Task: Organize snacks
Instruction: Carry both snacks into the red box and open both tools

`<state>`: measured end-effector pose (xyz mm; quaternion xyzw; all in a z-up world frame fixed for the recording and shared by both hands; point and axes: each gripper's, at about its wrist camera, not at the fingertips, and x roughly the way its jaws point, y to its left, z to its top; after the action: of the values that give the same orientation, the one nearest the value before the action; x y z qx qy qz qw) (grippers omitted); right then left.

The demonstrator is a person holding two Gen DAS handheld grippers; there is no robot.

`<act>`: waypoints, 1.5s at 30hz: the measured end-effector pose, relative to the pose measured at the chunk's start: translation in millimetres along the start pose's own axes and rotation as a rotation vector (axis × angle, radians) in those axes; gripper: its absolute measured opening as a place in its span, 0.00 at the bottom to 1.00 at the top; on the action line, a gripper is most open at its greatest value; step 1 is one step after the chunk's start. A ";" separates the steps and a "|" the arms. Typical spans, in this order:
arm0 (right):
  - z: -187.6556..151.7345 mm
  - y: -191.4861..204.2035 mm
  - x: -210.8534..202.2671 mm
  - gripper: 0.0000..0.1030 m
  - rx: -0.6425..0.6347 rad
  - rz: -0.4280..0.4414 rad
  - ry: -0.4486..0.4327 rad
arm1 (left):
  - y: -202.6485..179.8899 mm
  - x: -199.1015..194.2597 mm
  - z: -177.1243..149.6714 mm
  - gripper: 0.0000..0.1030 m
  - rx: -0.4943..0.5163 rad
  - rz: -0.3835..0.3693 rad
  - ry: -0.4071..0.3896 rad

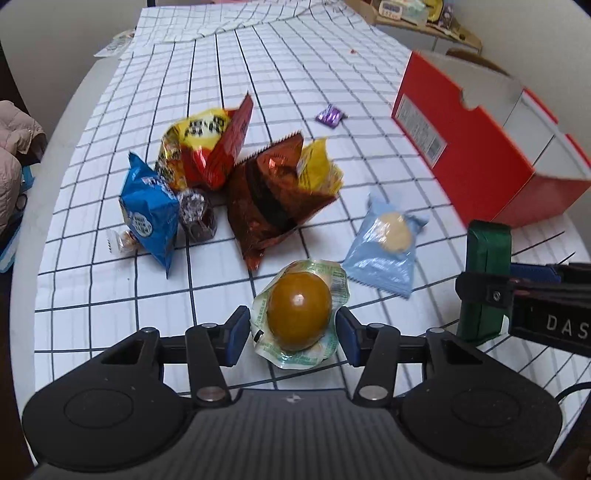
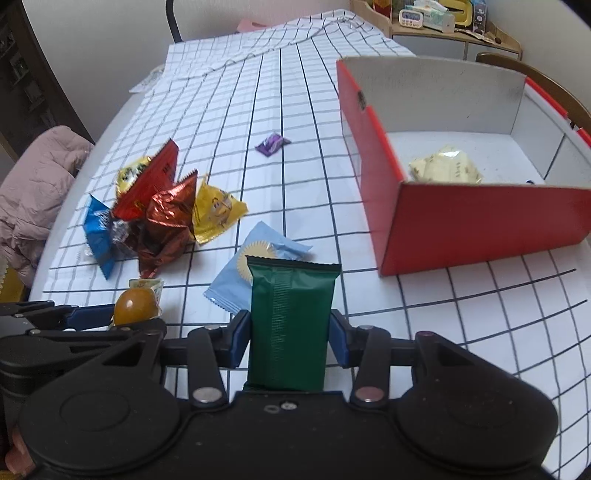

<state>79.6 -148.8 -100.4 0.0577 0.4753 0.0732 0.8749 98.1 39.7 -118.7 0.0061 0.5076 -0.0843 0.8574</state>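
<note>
Pale-walled room around a cloth-covered table

A white grid-checked tablecloth (image 2: 280, 92) covers the table; at one o'clock a wooden shelf (image 2: 454, 33), at nine o'clock a pink jacket (image 2: 40, 184).

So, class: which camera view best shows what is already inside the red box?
The right wrist view. It looks over the red box wall onto a pale wrapped snack on its floor. The left wrist view shows only the box's outside and part of its empty-looking interior, not the snack.

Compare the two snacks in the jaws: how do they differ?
The egg-shaped brown snack in the left gripper is round, in a clear wrapper with green print; the green packet in the right gripper is flat, rectangular and opaque, standing on end. Both are sealed, each clamped between blue pads.
</note>
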 end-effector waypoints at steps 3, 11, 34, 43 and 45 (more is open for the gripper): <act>2.1 -6.0 -15.6 0.41 0.010 0.015 -0.014 | -5.4 -15.8 5.2 0.49 -0.009 -0.013 -0.025; 15.8 -22.6 -52.9 0.41 0.017 0.025 -0.048 | -28.9 -55.4 21.6 0.49 0.000 -0.048 -0.093; 78.8 -126.7 -108.2 0.41 0.027 0.018 -0.190 | -150.6 -88.9 86.4 0.49 0.075 -0.105 -0.212; 106.5 -179.7 -96.2 0.41 0.048 0.001 -0.189 | -199.9 -66.4 114.7 0.49 0.087 -0.083 -0.197; 113.9 -189.7 -91.9 0.41 0.050 -0.005 -0.189 | -206.3 -57.4 121.6 0.49 0.079 -0.076 -0.184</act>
<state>139.8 -355.6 4.5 0.0848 0.3924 0.0533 0.9143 145.8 -167.3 5.8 0.0130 0.4227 -0.1369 0.8958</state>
